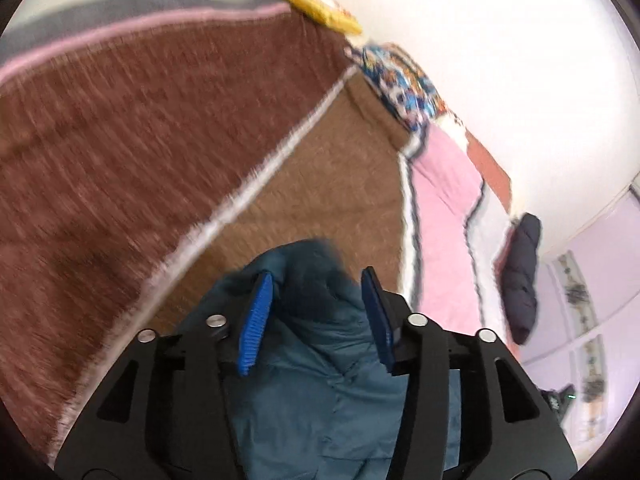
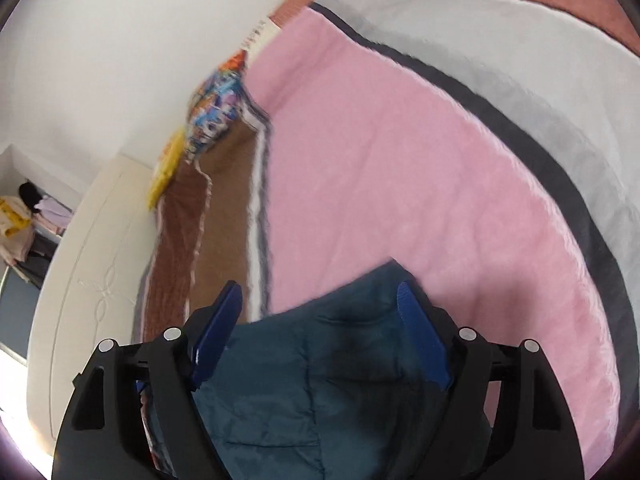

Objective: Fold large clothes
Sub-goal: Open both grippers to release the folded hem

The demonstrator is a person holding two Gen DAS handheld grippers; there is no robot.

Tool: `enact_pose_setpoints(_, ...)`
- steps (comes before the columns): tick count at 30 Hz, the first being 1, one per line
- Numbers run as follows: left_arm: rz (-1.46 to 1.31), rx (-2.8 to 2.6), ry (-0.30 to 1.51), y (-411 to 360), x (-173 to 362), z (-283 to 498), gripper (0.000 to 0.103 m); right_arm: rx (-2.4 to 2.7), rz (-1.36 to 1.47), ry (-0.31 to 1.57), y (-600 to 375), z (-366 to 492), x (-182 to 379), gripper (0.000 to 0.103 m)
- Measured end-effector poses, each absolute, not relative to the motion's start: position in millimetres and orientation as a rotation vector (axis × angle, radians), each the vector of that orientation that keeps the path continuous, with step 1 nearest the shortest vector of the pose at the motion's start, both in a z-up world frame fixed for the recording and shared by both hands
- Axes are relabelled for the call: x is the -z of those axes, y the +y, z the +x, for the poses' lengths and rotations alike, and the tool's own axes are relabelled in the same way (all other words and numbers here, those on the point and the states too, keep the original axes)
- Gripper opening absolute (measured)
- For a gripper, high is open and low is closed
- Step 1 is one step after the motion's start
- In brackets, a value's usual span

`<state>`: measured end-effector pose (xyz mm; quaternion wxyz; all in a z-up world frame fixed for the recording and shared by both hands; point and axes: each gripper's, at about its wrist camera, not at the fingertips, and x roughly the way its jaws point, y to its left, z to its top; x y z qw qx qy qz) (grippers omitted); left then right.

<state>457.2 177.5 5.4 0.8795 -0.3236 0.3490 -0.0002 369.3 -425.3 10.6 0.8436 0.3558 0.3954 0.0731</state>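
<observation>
A teal quilted jacket lies on a striped blanket on a bed. In the left wrist view my left gripper is open, its blue pads standing on either side of a raised fold of the jacket, over the brown stripe. In the right wrist view my right gripper is open too, its blue pads wide apart over another edge of the same jacket, which lies on the pink stripe. Neither gripper pinches the cloth.
The blanket has dark brown, pink, grey and white stripes. Colourful packets and a yellow item lie along the white wall. A dark garment hangs at the right. A white cabinet stands at the left.
</observation>
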Motion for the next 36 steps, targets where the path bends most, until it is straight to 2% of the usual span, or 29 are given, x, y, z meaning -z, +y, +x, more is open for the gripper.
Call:
enact_pose_setpoints(2,-0.623,-0.004,0.707,177.7,-12.6,451.7,0.051,-0.18,0.697,0.851,-414.2,362.4,-12.1,0.074)
enact_pose_setpoints(4,-0.55,0.019,0.716,174.0,-15.3,447.4,0.051,-0.216,0.631,0.894,-398.4,354.5,-7.9,0.054)
enact_pose_setpoints(6,-0.484,0.041,0.75,170.4,-13.3,446.7,0.05,-0.235,0.587,0.944,-384.1,352.9,1.3,0.043)
enact_pose_setpoints(9,-0.448,0.063,0.813,165.6,-0.6,442.2,0.044,-0.209,0.551,1.021,-370.5,348.2,21.4,0.041)
enact_pose_setpoints(13,-0.408,0.023,0.927,163.0,24.3,430.7,0.044,-0.148,0.557,1.084,-366.2,338.1,38.7,0.041)
enact_pose_setpoints(18,-0.42,0.06,0.908,171.9,14.5,385.8,0.044,-0.199,0.619,1.022,-372.1,275.9,18.6,0.041)
enact_pose_setpoints(22,-0.38,0.099,0.908,178.7,6.4,319.0,0.053,-0.183,0.563,0.995,-388.8,208.8,11.0,0.041)
enact_pose_setpoints(26,-0.448,0.102,0.924,187.2,8.6,258.3,0.057,-0.157,0.568,0.997,-399.9,149.1,19.1,0.041)
enact_pose_setpoints(27,-0.486,0.104,0.926,190.3,11.8,245.8,0.058,-0.15,0.581,0.993,-402.1,135.9,21.8,0.044)
enact_pose_setpoints(28,-0.52,0.108,0.925,192.1,14.3,235.1,0.06,-0.143,0.601,0.99,-403.5,123.4,25.2,0.056)
enact_pose_setpoints(29,-0.561,0.109,0.927,193.5,18.9,223.0,0.061,-0.127,0.626,0.994,-404.2,109.3,29.9,0.06)
enact_pose_setpoints(35,-0.783,0.104,0.956,188.9,57.1,191.9,0.069,-0.143,0.797,1.03,-401.1,71.0,60.2,0.068)
enact_pose_setpoints(36,-0.837,0.111,0.96,187.3,63.9,194.6,0.07,-0.144,0.846,1.041,-400.5,70.7,66.2,0.072)
